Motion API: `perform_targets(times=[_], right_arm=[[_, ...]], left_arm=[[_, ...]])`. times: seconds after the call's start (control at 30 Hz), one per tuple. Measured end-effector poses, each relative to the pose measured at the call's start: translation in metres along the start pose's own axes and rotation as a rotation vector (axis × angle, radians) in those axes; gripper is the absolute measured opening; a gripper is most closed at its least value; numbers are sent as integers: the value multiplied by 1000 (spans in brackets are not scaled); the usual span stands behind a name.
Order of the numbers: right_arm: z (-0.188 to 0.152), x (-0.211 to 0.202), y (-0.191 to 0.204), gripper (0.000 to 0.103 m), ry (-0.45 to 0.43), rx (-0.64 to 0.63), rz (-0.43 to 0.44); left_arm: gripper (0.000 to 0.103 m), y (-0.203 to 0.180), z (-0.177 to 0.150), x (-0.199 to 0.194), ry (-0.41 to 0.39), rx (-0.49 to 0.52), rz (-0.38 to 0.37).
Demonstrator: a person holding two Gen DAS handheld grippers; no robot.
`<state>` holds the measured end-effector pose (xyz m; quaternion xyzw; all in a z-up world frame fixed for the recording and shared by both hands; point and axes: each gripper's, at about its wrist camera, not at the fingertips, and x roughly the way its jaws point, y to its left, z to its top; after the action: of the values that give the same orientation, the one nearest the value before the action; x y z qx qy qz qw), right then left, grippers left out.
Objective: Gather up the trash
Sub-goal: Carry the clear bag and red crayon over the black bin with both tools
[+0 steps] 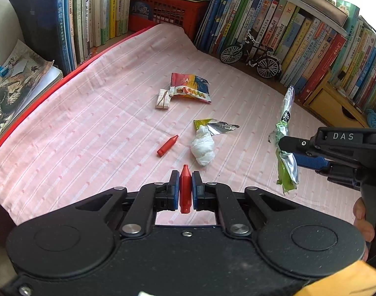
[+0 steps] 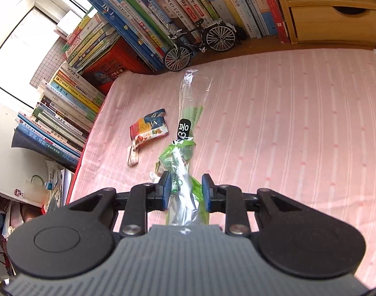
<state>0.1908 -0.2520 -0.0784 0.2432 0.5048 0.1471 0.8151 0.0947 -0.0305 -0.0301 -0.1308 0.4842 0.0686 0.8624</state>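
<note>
Pink striped cloth (image 1: pixel 89 123), red cap (image 1: pixel 185 190), green-silver wrapper (image 2: pixel 185 172), seemingly white tissue (image 1: pixel 202 148).

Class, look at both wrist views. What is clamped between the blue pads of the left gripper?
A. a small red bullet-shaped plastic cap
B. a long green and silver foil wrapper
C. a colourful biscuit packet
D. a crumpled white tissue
A: the left gripper is shut on a small red bullet-shaped plastic cap, while the long green and silver foil wrapper sits in the right gripper, and the crumpled white tissue lies on the pink striped cloth.

Low wrist views, shared tablecloth (image 1: pixel 89 123)
</note>
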Motion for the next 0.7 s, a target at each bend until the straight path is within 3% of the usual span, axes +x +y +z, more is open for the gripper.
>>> perform_targets(times=[0.4, 0.7], right_arm=[[-72, -28, 49, 32, -2, -38, -2], [-168, -70, 99, 32, -100, 20, -80]], left_arm=[[9, 77, -46, -68, -49, -37, -31], [9, 153, -104, -115, -52, 57, -162]])
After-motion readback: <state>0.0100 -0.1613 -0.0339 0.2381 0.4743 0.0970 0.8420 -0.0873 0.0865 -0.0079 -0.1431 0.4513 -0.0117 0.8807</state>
